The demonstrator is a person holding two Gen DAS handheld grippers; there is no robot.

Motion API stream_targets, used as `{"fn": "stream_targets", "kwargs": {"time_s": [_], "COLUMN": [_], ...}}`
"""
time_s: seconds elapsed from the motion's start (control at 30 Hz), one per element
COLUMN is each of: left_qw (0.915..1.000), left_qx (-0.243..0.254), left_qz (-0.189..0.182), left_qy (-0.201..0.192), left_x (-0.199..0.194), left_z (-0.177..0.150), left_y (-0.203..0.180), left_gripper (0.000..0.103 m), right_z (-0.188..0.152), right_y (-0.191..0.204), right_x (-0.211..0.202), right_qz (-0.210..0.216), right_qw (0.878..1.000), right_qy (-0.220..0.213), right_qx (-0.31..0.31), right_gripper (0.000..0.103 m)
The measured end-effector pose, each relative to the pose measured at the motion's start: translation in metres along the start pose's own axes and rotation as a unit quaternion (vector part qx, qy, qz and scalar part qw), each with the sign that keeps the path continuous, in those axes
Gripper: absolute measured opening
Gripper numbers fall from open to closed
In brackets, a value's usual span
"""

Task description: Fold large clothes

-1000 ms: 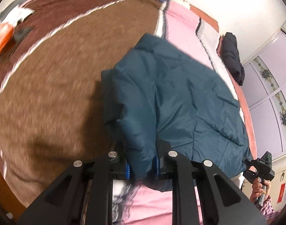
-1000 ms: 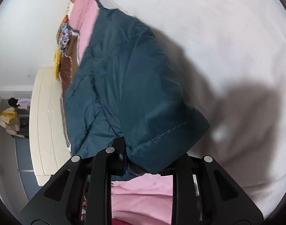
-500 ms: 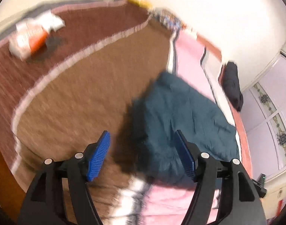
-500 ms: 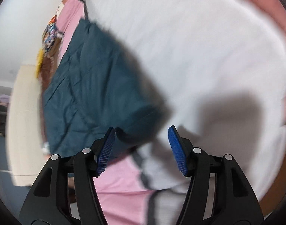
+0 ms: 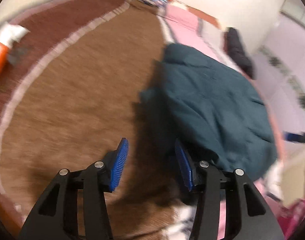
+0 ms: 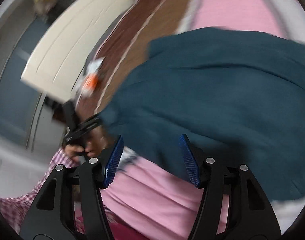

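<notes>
A dark teal padded jacket (image 5: 208, 104) lies bunched on the bed, across the brown blanket and the pink sheet. My left gripper (image 5: 150, 160) hovers at its near left edge. Its jaws are closing, with only shadowed blanket between the blue pads; the jacket's hem sits just past the right pad. In the right wrist view the jacket (image 6: 212, 92) fills the right side. My right gripper (image 6: 152, 158) stands open above the jacket's near edge and the pink sheet, holding nothing. The left gripper (image 6: 80, 128) also shows there, in a hand at the jacket's left edge.
The brown blanket (image 5: 72, 100) with a pale border covers the left of the bed. An orange and white packet (image 5: 0, 56) lies at its far left. A black garment (image 5: 238, 54) rests by the wall. A cream board (image 6: 72, 40) stands beyond the bed. The view is blurred.
Both grippers have let go of the jacket and opened. The jacket has dropped onto the bed. The right gripper has swung away and rolled, now looking at the jacket from another side.
</notes>
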State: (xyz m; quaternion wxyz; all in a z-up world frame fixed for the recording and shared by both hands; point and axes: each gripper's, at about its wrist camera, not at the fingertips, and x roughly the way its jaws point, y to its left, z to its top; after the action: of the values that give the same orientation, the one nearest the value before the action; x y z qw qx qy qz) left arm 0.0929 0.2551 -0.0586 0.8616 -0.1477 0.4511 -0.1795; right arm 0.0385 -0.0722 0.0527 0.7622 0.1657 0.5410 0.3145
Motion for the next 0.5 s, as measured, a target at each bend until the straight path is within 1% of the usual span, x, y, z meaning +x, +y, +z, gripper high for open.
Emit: {"fn": "stream_targets", "kwargs": {"time_s": [0.03, 0.1, 0.13, 0.17, 0.2, 0.23, 0.27, 0.33, 0.37, 0.4, 0.43, 0.47, 0.5], "left_qw": [0.9996, 0.9967, 0.9934, 0.9899, 0.9866, 0.9845, 0.98, 0.9748, 0.9748, 0.9767, 0.9818, 0.9867, 0.9915], "left_qx": [0.017, 0.068, 0.098, 0.117, 0.13, 0.139, 0.149, 0.157, 0.16, 0.159, 0.15, 0.128, 0.088], "left_qz": [-0.02, -0.04, -0.051, -0.068, -0.084, -0.092, -0.117, -0.148, -0.148, -0.139, -0.116, -0.1, -0.094], "left_qy": [0.009, 0.021, 0.031, 0.043, 0.052, 0.055, 0.062, 0.057, 0.048, 0.036, 0.012, -0.006, -0.021], "left_x": [-0.002, -0.01, -0.016, -0.023, -0.029, -0.033, -0.039, -0.051, -0.057, -0.06, -0.065, -0.067, -0.07], "left_z": [-0.003, -0.012, -0.019, -0.027, -0.037, -0.041, -0.048, -0.062, -0.066, -0.067, -0.067, -0.064, -0.059], "left_y": [-0.003, -0.014, -0.019, -0.022, -0.027, -0.028, -0.029, -0.033, -0.034, -0.033, -0.028, -0.021, -0.012], "left_gripper": [0.046, 0.041, 0.041, 0.041, 0.041, 0.041, 0.041, 0.041, 0.042, 0.043, 0.043, 0.043, 0.043], "right_z": [0.02, 0.039, 0.048, 0.051, 0.057, 0.058, 0.061, 0.056, 0.055, 0.053, 0.048, 0.045, 0.043], "right_y": [0.015, 0.032, 0.042, 0.046, 0.054, 0.059, 0.066, 0.062, 0.059, 0.054, 0.052, 0.052, 0.05], "right_x": [0.029, 0.07, 0.095, 0.11, 0.129, 0.14, 0.157, 0.174, 0.183, 0.189, 0.189, 0.187, 0.184], "right_qz": [-0.008, -0.034, -0.042, -0.054, -0.073, -0.091, -0.114, -0.146, -0.162, -0.168, -0.169, -0.168, -0.165], "right_qw": [1.0, 0.997, 0.995, 0.993, 0.99, 0.986, 0.981, 0.973, 0.97, 0.968, 0.968, 0.968, 0.969], "right_qy": [0.022, 0.053, 0.075, 0.087, 0.099, 0.103, 0.108, 0.118, 0.125, 0.128, 0.128, 0.126, 0.125], "right_qx": [-0.012, -0.032, -0.044, -0.051, -0.071, -0.089, -0.117, -0.132, -0.134, -0.133, -0.133, -0.134, -0.136], "right_gripper": [0.059, 0.059, 0.059, 0.059, 0.059, 0.059, 0.059, 0.06, 0.061, 0.061, 0.061, 0.061, 0.061]}}
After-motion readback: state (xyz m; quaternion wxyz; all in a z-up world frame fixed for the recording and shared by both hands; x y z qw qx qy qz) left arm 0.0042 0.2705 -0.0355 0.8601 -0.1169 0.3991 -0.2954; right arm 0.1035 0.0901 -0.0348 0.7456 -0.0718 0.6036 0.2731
